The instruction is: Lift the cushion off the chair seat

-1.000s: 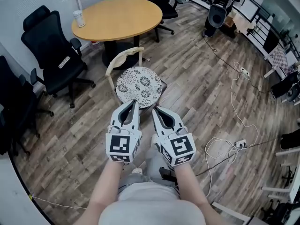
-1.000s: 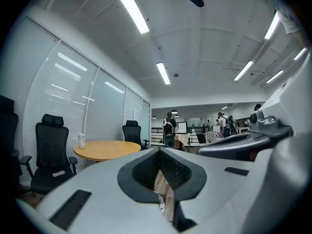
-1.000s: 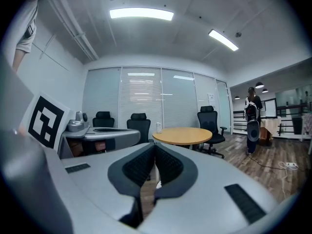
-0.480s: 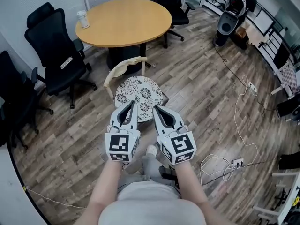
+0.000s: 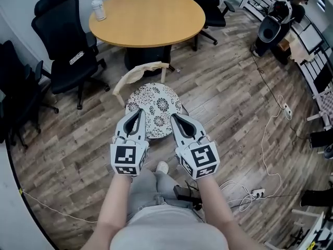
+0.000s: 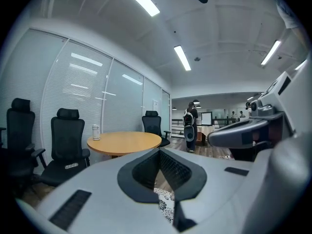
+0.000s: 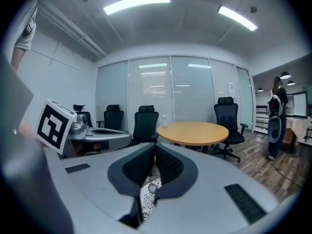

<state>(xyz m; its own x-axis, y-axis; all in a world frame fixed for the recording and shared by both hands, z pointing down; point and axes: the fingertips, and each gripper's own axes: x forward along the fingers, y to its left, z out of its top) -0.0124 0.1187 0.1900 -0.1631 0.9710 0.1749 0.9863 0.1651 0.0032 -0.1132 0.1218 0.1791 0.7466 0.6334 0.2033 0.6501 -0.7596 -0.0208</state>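
A round cushion (image 5: 154, 108) with a black-and-white flower pattern lies on the seat of a small chair with a pale curved backrest (image 5: 139, 71). My left gripper (image 5: 139, 111) and my right gripper (image 5: 173, 117) are held side by side above the cushion's near edge, both shut and empty. A sliver of the patterned cushion (image 6: 164, 202) shows under the closed jaws in the left gripper view. The cushion (image 7: 147, 193) peeks out the same way in the right gripper view.
A round wooden table (image 5: 147, 15) with a small jar (image 5: 97, 9) stands behind the chair. Black office chairs (image 5: 65, 38) ring the table. Cables (image 5: 270, 134) and a power strip (image 5: 253, 193) lie on the wooden floor at right. A person (image 6: 189, 126) stands far off.
Both grippers have moved forward towards the chair, and the cushion now lies under their tips. The jaws stayed shut throughout.
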